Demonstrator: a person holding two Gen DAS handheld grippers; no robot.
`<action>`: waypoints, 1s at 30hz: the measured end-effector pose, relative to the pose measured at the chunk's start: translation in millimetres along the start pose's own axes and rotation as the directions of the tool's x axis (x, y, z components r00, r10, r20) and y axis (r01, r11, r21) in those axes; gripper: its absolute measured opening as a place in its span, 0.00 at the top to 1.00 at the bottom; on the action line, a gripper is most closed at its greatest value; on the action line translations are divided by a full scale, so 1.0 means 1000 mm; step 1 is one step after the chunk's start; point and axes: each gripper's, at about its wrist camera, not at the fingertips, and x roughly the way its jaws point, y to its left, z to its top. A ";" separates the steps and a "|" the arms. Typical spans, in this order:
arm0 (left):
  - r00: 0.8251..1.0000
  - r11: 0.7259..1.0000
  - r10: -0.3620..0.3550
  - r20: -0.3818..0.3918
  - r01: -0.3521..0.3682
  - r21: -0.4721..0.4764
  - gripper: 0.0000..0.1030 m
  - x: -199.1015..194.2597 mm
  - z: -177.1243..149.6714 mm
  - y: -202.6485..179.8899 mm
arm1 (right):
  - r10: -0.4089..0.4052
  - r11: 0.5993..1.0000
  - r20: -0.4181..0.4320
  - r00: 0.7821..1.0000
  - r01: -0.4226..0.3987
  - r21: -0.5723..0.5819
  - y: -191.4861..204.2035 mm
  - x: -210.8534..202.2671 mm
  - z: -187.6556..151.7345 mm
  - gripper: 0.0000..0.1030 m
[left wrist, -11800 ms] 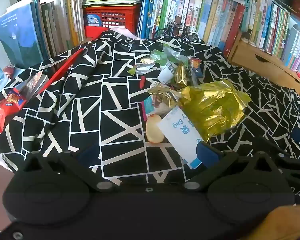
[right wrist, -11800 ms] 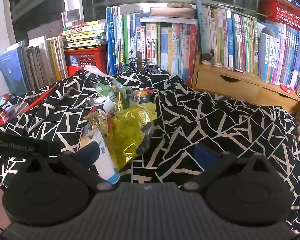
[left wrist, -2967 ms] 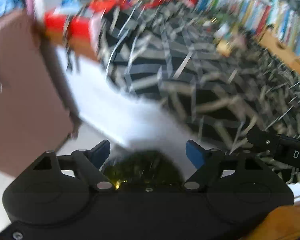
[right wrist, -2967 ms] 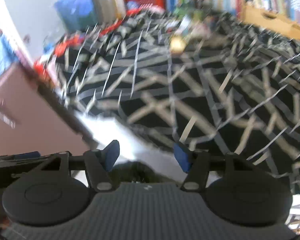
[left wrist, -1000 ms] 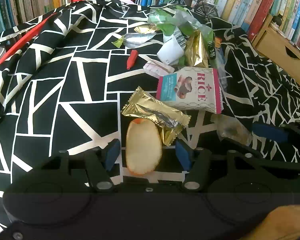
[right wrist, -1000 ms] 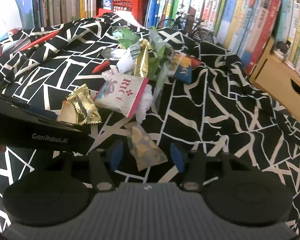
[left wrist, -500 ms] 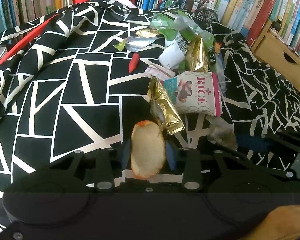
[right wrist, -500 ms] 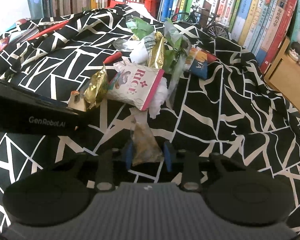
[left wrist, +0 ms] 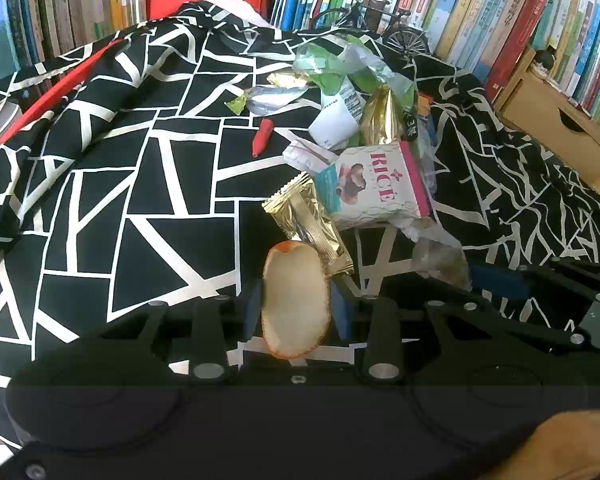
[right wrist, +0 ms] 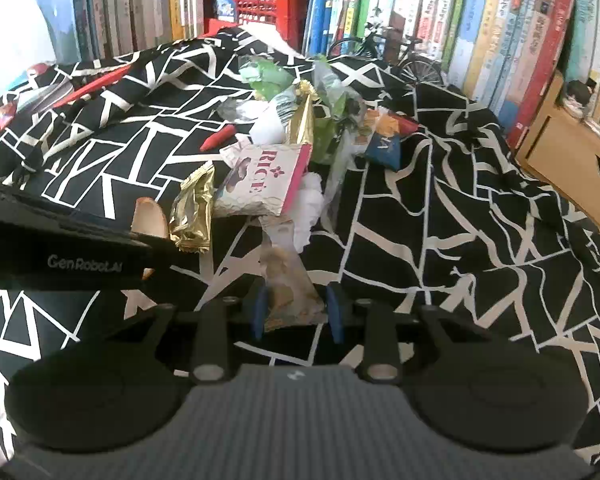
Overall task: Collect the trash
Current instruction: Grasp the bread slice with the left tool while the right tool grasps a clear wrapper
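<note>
Now that both sets of jaws have just closed, the left gripper point(left wrist: 296, 312) clamps the apple slice point(left wrist: 295, 300) and the right gripper point(right wrist: 296, 312) pinches a clear wrapper point(right wrist: 288, 276), both low over the cloth point(left wrist: 140, 200); each piece looks ready to lift away.

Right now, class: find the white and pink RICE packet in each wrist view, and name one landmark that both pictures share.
Left wrist view: the RICE packet lies right of centre, just above the gold wrapper.
Right wrist view: the RICE packet lies left of centre, in the upper half.
Shared landmark: the small red piece on the black and white cloth, left of the pile.
</note>
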 end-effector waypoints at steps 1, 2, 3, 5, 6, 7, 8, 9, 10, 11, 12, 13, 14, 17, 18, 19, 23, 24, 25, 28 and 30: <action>1.000 1.000 0.002 0.002 -0.002 0.001 0.67 -0.002 0.000 -0.001 | -0.003 1.000 0.003 1.000 0.003 0.005 0.000 -0.002 -0.001 0.64; 1.000 1.000 0.001 0.003 -0.001 0.003 0.67 -0.004 -0.001 -0.001 | -0.006 1.000 0.005 1.000 0.006 0.009 -0.001 -0.004 -0.001 0.64; 1.000 1.000 0.001 0.004 -0.001 0.005 0.67 -0.005 -0.002 -0.001 | -0.008 1.000 0.007 1.000 0.008 0.012 -0.001 -0.006 -0.002 0.64; 1.000 1.000 0.003 0.007 -0.003 0.008 0.67 -0.009 -0.003 -0.002 | -0.013 1.000 0.012 1.000 0.013 0.020 -0.002 -0.010 -0.003 0.64; 1.000 1.000 0.003 0.009 -0.004 0.010 0.67 -0.012 -0.005 -0.002 | -0.015 1.000 0.014 1.000 0.015 0.025 -0.002 -0.012 -0.004 0.64; 1.000 1.000 0.003 0.011 -0.003 0.012 0.67 -0.014 -0.006 -0.003 | -0.017 0.999 0.015 1.000 0.016 0.031 -0.003 -0.014 -0.005 0.64; 1.000 1.000 0.003 0.013 -0.004 0.014 0.67 -0.016 -0.007 -0.003 | -0.018 0.999 0.016 1.000 0.017 0.036 -0.004 -0.016 -0.006 0.64; 1.000 1.000 0.004 0.016 -0.004 0.015 0.67 -0.018 -0.008 -0.003 | -0.019 0.999 0.016 1.000 0.019 0.041 -0.004 -0.018 -0.008 0.64; 1.000 1.000 0.004 0.017 -0.004 0.015 0.67 -0.021 -0.010 -0.003 | -0.022 0.999 0.017 1.000 0.021 0.046 -0.004 -0.020 -0.009 0.64; 1.000 1.000 0.003 0.017 -0.003 0.015 0.67 -0.023 -0.011 -0.004 | -0.026 0.999 0.019 0.999 0.025 0.049 -0.004 -0.022 -0.010 0.64; 1.000 1.000 0.002 0.017 -0.002 0.014 0.67 -0.025 -0.012 -0.004 | -0.028 0.998 0.020 0.999 0.027 0.051 -0.004 -0.024 -0.011 0.64; 1.000 1.000 0.001 0.017 -0.001 0.014 0.67 -0.026 -0.014 -0.004 | -0.029 0.998 0.021 0.999 0.028 0.054 -0.003 -0.026 -0.012 0.64; 1.000 1.000 0.001 0.018 -0.001 0.015 0.67 -0.028 -0.015 -0.005 | -0.031 0.998 0.024 0.999 0.030 0.057 -0.003 -0.028 -0.013 0.64; 1.000 1.000 0.000 0.020 0.000 0.019 0.67 -0.034 -0.019 -0.006 | -0.039 0.997 0.031 0.999 0.037 0.062 -0.003 -0.035 -0.016 0.64; 1.000 1.000 -0.002 0.021 0.002 0.020 0.67 -0.037 -0.021 -0.007 | -0.042 0.997 0.035 0.998 0.040 0.063 -0.003 -0.038 -0.017 0.64; 1.000 1.000 -0.004 0.023 0.004 0.020 0.67 -0.040 -0.022 -0.008 | -0.044 0.997 0.039 0.998 0.042 0.064 -0.002 -0.041 -0.018 0.64; 1.000 1.000 -0.009 0.027 0.009 0.024 0.67 -0.054 -0.026 -0.009 | -0.054 0.997 0.058 0.997 0.051 0.064 0.000 -0.055 -0.018 0.64; 1.000 1.000 -0.012 0.027 0.012 0.023 0.67 -0.058 -0.026 -0.009 | -0.059 0.996 0.064 0.996 0.054 0.064 0.001 -0.059 -0.018 0.64; 0.999 1.000 -0.019 0.026 0.018 0.022 0.67 -0.063 -0.027 -0.009 | -0.065 0.996 0.072 0.995 0.060 0.065 0.003 -0.063 -0.018 0.64; 0.999 0.999 -0.040 0.027 0.039 0.037 0.67 -0.076 -0.031 -0.010 | -0.084 0.994 0.094 0.992 0.077 0.078 0.007 -0.079 -0.018 0.64; 0.998 0.997 -0.048 0.033 0.046 0.063 0.67 -0.085 -0.034 -0.011 | -0.094 0.992 0.106 0.990 0.084 0.092 0.011 -0.089 -0.019 0.64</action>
